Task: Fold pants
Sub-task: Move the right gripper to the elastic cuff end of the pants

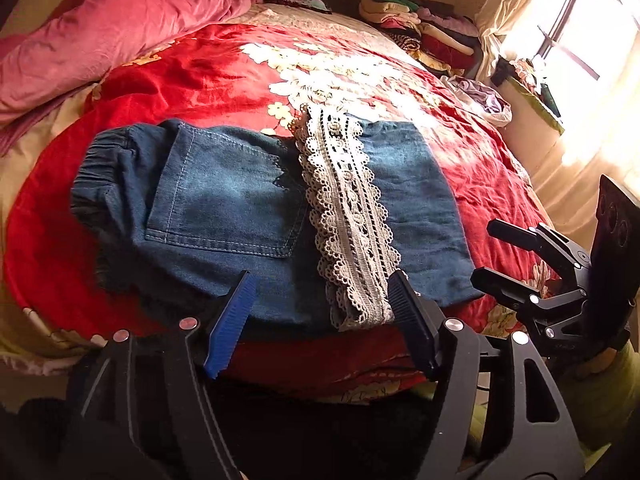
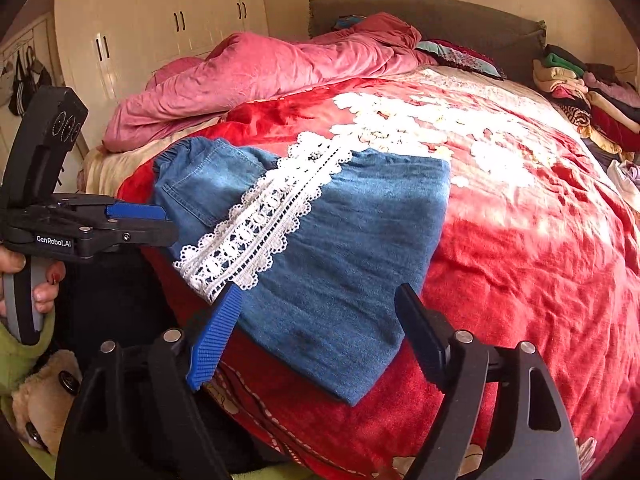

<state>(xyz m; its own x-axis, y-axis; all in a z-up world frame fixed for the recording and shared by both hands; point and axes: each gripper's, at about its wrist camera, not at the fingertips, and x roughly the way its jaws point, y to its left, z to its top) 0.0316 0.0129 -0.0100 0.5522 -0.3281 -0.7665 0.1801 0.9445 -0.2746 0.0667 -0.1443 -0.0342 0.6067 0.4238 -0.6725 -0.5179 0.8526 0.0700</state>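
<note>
Left gripper (image 1: 320, 312) sits with its fingers spread apart and nothing between them, poised just off the near edge of the bed, and the right gripper (image 2: 320, 332) matches it, fingers wide and empty over the same edge. Straight ahead of both lies the one pair of denim pants (image 1: 248, 216), folded into a compact packet near the bed's near edge on the red floral blanket (image 1: 208, 68). The elastic waistband (image 1: 100, 168) points to the bed's left side, a back pocket (image 1: 224, 196) faces up, and one white lace strip (image 1: 348, 216) runs across the packet from the far side to the near edge. By the look of it the fold is laid and both grippers are clear of the cloth, so this reads as the release step at the end of a fold. Next move, as I judge it: either one more fold, each gripper taking a corner at the near edge and carrying it over evenly, or simply leaving the packet, with care not to snag the lace. Count it up: two grippers, one pair of pants, one lace strip, one crumpled pink quilt (image 2: 260, 76) at the far left, one pile of clothes (image 2: 588, 96) by the far right corner.
</note>
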